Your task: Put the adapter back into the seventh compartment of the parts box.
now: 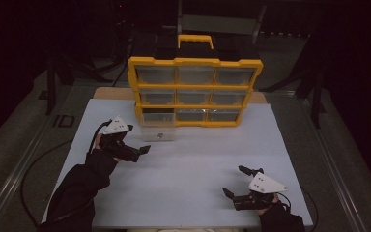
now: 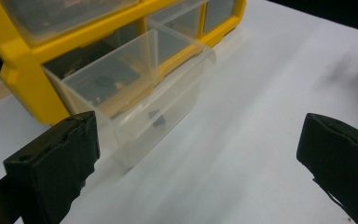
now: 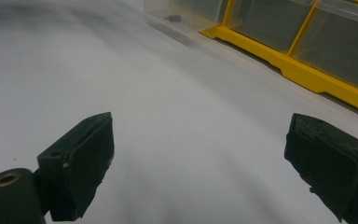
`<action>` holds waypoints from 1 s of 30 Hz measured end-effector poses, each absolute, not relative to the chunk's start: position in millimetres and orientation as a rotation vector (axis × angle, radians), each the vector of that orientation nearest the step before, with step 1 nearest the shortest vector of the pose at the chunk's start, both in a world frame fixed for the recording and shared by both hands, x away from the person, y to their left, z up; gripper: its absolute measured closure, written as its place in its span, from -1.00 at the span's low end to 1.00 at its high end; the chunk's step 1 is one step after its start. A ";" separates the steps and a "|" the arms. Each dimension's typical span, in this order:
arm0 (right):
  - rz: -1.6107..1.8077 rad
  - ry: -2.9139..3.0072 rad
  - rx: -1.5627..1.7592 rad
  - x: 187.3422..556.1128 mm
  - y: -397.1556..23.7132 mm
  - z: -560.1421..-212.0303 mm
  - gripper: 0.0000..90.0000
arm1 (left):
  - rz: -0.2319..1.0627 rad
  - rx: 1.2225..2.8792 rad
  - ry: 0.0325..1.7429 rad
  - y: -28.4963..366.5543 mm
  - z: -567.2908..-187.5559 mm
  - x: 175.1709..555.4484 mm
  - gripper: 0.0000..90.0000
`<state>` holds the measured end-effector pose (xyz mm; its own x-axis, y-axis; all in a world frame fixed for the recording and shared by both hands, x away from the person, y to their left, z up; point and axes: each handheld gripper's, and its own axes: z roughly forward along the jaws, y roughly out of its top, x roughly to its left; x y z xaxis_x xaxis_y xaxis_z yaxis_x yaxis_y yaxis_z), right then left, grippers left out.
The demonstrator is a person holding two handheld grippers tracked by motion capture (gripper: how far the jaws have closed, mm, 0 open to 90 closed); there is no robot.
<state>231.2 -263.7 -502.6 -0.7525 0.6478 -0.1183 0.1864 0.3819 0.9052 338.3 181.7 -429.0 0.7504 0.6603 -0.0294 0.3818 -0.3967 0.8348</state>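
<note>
A yellow drawer cabinet (image 1: 194,92) with clear drawers stands at the back of the white table (image 1: 188,179). Its bottom-left drawer (image 1: 158,131) is pulled out, and small dark parts lie inside this drawer (image 2: 135,98). My left gripper (image 1: 136,140) is open just left of and in front of the drawer, apart from it. In the left gripper view the gripper (image 2: 198,128) has nothing between its jaws. My right gripper (image 1: 235,181) is open near the table's front right, over bare surface. In the right gripper view the gripper (image 3: 200,133) faces the cabinet (image 3: 307,74) and the drawer (image 3: 182,14) farther off.
The cabinet has a yellow carry handle (image 1: 195,40) on top, and its other drawers are closed. A wooden board (image 1: 113,93) shows under the white sheet at the back. Dark floor and stands surround the table.
</note>
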 end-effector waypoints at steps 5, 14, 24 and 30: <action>1.345 2.185 0.716 231.2 -264.0 -502.3 -0.82 | 0.373 2.036 0.793 186.8 -434.9 332.3 -1.00; 1.345 2.187 0.716 231.2 -263.8 -502.4 -0.82 | 0.319 2.049 0.796 193.6 -451.1 320.7 -1.00; 1.341 2.186 0.714 231.3 -263.6 -502.7 -0.82 | 0.327 2.058 0.799 195.2 -465.5 308.2 -1.00; 1.343 2.187 0.719 231.3 -263.8 -502.7 -0.82 | 0.329 2.080 0.802 193.5 -480.9 299.3 -1.00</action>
<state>231.3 -263.8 -502.7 -0.7510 0.6492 -0.1200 0.1867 0.3833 0.9046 299.3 193.5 -480.9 0.7585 0.6492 -0.0565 0.4226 -0.4240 0.8010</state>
